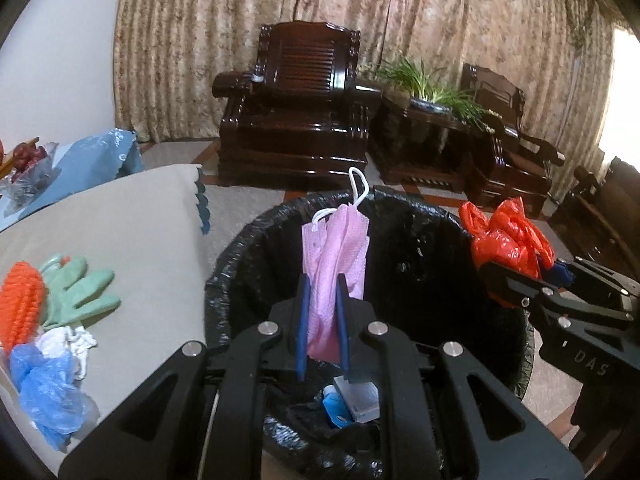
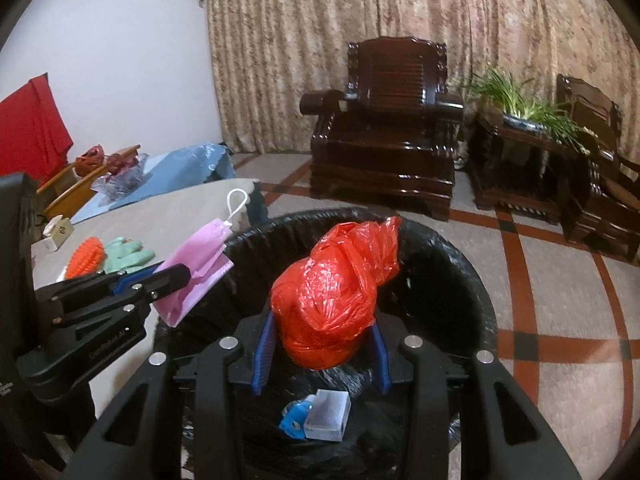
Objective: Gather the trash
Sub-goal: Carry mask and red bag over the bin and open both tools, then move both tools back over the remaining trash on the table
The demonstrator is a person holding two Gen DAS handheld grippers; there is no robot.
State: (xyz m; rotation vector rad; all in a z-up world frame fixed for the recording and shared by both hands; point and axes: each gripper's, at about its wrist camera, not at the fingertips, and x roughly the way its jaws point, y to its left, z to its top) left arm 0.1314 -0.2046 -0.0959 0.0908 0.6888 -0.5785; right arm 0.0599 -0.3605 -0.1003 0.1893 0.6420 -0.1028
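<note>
While both hands hang over the bin, the drop-off step looks to be in hand: the left gripper pinches one pink face mask between its blue pads, and the right gripper squeezes one balled red plastic bag. Both pieces sit above the black liner's mouth, so the next move likely calls for spreading the jaws and letting them fall. Two pieces already lie at the bottom: a small clear box and a blue scrap. On the table remain one orange knit thing, one green glove, one blue glove and some crumpled white paper.
</note>
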